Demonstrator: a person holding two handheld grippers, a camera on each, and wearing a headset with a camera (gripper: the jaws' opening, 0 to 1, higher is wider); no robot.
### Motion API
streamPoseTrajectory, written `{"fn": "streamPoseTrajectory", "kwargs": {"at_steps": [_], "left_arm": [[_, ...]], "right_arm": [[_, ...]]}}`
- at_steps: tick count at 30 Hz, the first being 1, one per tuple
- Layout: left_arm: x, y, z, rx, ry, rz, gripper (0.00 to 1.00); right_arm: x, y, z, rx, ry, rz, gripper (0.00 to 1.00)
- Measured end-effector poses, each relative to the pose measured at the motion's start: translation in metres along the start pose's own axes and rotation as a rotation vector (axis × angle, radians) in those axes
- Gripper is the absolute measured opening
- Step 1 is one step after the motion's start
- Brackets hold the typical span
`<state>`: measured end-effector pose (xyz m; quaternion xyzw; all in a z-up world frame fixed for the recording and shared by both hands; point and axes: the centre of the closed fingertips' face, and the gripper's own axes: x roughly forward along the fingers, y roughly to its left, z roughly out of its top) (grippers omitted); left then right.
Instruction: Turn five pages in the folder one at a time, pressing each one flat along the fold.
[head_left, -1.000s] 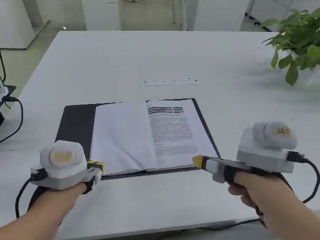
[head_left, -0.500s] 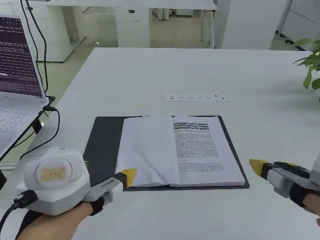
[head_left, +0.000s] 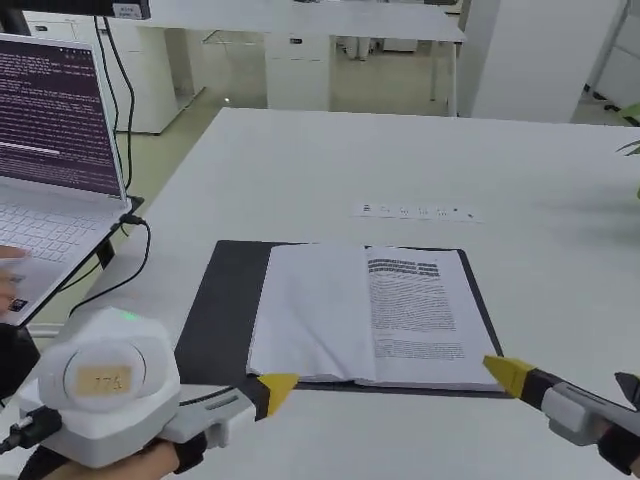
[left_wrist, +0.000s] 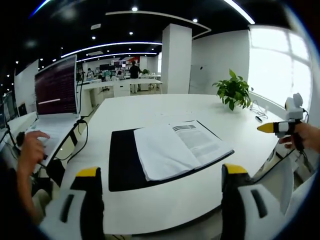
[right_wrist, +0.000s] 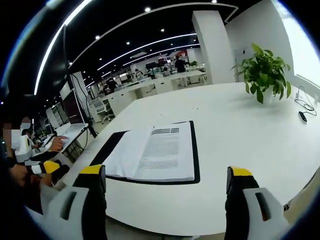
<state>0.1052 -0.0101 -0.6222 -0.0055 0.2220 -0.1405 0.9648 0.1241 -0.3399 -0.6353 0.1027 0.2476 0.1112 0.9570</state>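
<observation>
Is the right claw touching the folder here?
Apart. The left gripper view shows the right claw off to the side of the folder, with bare table between its yellow tip and the folder's corner.

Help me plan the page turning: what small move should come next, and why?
Probably ease the right hand-held gripper forward to the near right corner of the printed page and pinch it. The folder lies open and flat on the table. The gripper's jaws stand open just off that corner, holding nothing.
</observation>
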Motion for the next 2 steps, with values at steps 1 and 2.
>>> {"fn": "streamPoseTrajectory", "kwargs": {"at_steps": [1, 2], "left_arm": [[-0.0005, 0.0001, 0.0007, 0.001, -0.001, 0.001, 0.99], [-0.0012, 0.0, 0.0018, 0.002, -0.001, 0.002, 0.99]], "right_arm": [[0.0001, 0.0005, 0.0008, 0.0, -0.002, 0.004, 1.0], [0.0007, 0.0015, 0.0021, -0.002, -0.009, 0.009, 1.0]]}}
